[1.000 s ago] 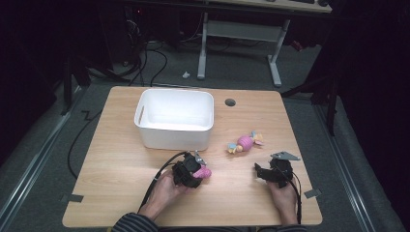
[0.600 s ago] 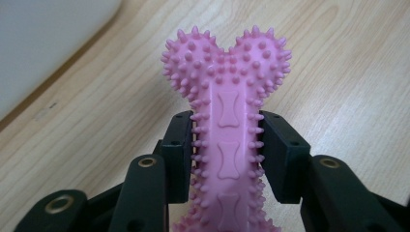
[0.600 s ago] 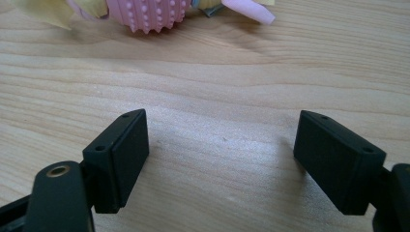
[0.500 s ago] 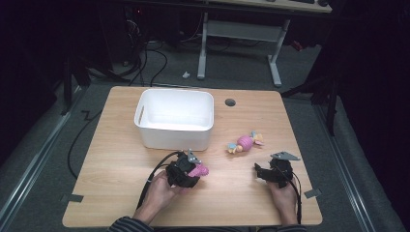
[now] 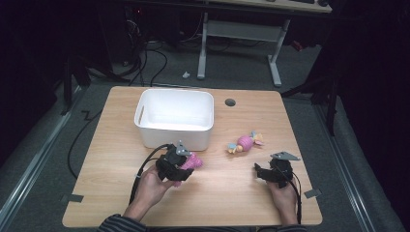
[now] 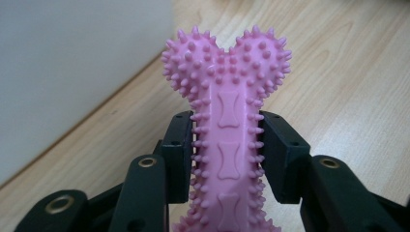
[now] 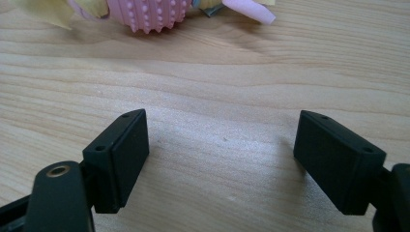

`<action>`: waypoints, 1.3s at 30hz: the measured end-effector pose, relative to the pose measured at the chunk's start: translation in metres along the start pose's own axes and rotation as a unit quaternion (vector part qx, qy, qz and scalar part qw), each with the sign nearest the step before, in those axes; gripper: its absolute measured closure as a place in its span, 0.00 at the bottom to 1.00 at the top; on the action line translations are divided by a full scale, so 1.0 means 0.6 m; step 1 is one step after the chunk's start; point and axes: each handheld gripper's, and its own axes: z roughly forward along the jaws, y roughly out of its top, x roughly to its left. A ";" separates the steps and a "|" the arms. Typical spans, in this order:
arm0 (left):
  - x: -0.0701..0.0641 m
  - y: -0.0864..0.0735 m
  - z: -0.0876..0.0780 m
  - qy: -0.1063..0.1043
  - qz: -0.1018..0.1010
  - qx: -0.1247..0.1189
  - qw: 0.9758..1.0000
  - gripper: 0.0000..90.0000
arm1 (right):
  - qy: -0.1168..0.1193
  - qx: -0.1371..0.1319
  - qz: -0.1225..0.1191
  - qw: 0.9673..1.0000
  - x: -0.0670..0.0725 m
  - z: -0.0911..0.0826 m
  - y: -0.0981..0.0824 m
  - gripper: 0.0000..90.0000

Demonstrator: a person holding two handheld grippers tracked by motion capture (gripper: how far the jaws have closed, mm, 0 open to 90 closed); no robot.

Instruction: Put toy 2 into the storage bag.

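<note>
While our left gripper [image 6: 225, 154] clamps the pink spiked bone [image 6: 227, 121] lengthwise near the worktop's front edge, the white bin [image 5: 175, 118] lies just beyond; our right gripper [image 7: 220, 162] gapes wide

Bin [image 5: 175, 116] at table [image 5: 116, 193] rear; spiky ball toy [image 5: 245, 143] right of it (apart).

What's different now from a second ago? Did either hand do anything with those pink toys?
The left gripper, shut on the pink bone toy, has lifted it a little off the table and carried it slightly toward the white bin. Its hold on the toy has not changed. The right gripper stayed put with its jaws open and empty. The other pink toy and the bin have not moved.
</note>
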 end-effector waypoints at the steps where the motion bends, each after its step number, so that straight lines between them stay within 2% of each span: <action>1: 0.001 0.002 -0.004 0.003 -0.001 -0.003 1.000 0.65 | 0.000 0.000 0.000 1.000 0.000 0.000 0.000 0.23; 8: 0.012 0.014 -0.029 0.006 0.001 -0.013 1.000 0.66 | 0.001 -0.001 -0.003 1.000 0.000 0.000 0.000 0.23; 12: 0.015 0.026 -0.041 0.016 0.005 -0.025 1.000 0.66 | 0.001 -0.001 -0.001 1.000 0.000 0.000 0.000 0.23; 21: 0.030 0.043 -0.074 0.011 -0.001 -0.049 0.999 0.66 | 0.000 -0.001 -0.002 1.000 0.000 0.000 0.000 0.23; 30: 0.036 0.056 -0.088 0.008 0.005 -0.051 0.999 0.66 | 0.001 0.000 -0.001 1.000 0.000 0.000 0.000 0.23; 39: 0.038 0.086 -0.101 0.002 0.018 -0.055 0.998 0.66 | 0.001 0.000 -0.001 1.000 0.000 0.000 0.000 0.23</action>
